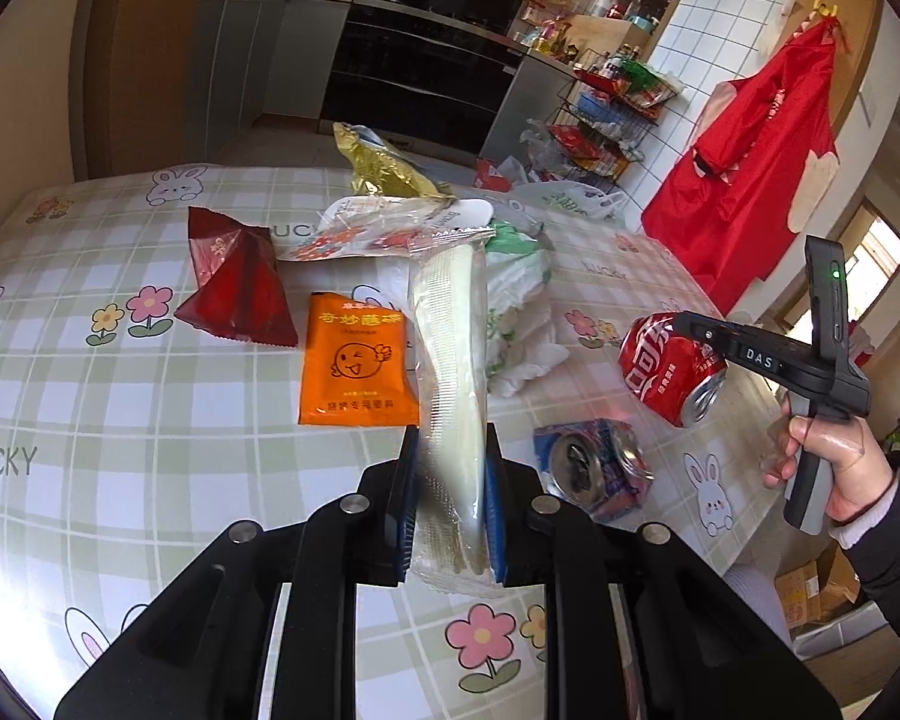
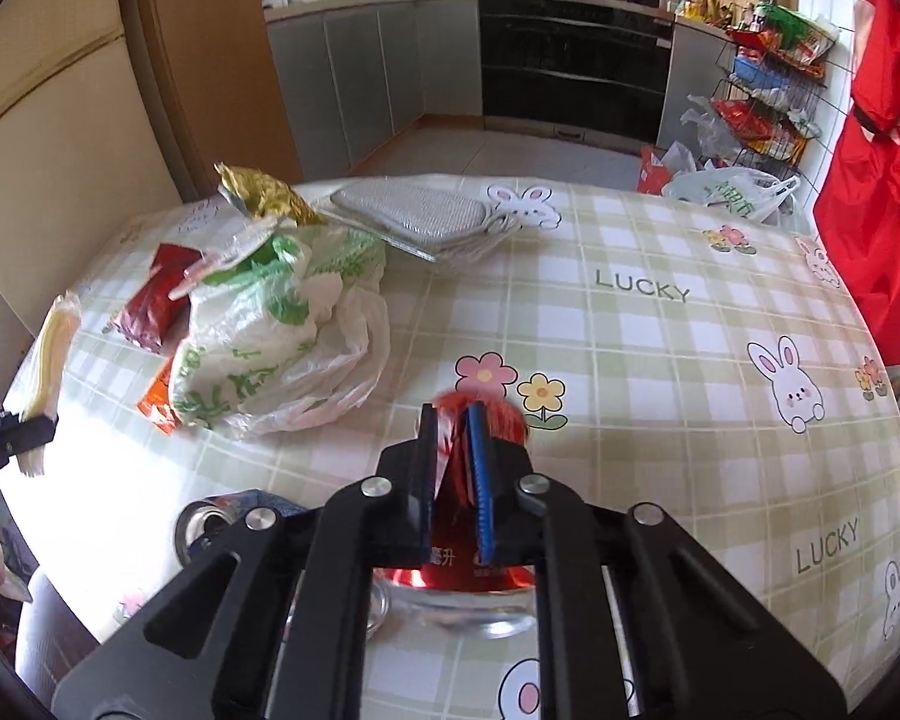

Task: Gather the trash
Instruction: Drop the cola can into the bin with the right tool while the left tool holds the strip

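Over the near edge of the desk (image 1: 120, 360), which wears a green checked cloth printed with rabbits and flowers, the left hand-held gripper (image 1: 450, 498) is clamped on a long clear wrapper with a pale lining (image 1: 450, 330), the wrapper rising upright between its blue-padded fingers (image 1: 493, 480). Toward the right edge the right hand-held gripper (image 2: 455, 462) is closed on a crushed red cola can (image 1: 669, 369), which it holds clear of the cloth. On the desk just below that can lies a crushed blue can (image 1: 594, 468), its open top facing the near edge. Further in sit an orange sachet (image 1: 357, 360) flat on the cloth and, to its left, a dark red packet (image 1: 234, 288). Behind the wrapper a white plastic bag with green print (image 2: 270, 336) is heaped near the middle of the desk, with a small printed clear wrapper (image 1: 354, 237) and a crumpled gold foil bag (image 1: 390, 174) at its far side. A stack of grey mesh trays (image 2: 414, 216) rests near the far edge.
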{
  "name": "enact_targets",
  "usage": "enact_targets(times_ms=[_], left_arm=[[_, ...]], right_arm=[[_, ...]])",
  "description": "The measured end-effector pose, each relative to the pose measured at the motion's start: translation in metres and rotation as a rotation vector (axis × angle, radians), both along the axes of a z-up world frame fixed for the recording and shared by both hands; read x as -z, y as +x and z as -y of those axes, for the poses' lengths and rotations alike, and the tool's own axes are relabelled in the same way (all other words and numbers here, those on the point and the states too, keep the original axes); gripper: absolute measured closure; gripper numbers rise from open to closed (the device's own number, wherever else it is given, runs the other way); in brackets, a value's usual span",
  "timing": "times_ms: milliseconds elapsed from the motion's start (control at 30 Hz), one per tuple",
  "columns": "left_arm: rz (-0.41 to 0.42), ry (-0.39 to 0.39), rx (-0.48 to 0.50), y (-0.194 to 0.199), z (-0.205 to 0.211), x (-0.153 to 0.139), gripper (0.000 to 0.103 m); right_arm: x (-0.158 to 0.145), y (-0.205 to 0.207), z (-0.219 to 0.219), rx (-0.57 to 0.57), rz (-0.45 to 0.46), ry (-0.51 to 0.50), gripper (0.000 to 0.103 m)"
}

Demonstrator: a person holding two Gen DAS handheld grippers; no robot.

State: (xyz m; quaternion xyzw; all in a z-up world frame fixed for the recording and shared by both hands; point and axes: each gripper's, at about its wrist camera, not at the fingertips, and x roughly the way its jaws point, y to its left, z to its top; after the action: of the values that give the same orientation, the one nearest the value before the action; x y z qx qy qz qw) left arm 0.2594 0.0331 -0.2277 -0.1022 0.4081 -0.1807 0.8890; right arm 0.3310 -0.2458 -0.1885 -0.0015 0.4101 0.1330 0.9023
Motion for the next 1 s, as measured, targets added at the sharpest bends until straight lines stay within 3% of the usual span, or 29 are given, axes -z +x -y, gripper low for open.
enact_targets(times_ms=[467, 800, 1000], left_arm=[[-0.022, -0.068, 0.078, -0.083, 0.013, -0.019, 0.084], [-0.118, 0.017, 0.256, -0.16, 0.048, -0.002, 0.084], [-0.142, 0.0, 0.296, -0.18, 0.064, 0.004, 0.084]], right_arm=[[-0.041, -0.074, -0.003, -0.032, 0.089, 0.11, 0.092], [-0.085, -0.145, -0.018, -0.088, 0.17, 0.184, 0.092], [-0.104, -0.186, -0.027, -0.122, 0.209, 0.19, 0.092]])
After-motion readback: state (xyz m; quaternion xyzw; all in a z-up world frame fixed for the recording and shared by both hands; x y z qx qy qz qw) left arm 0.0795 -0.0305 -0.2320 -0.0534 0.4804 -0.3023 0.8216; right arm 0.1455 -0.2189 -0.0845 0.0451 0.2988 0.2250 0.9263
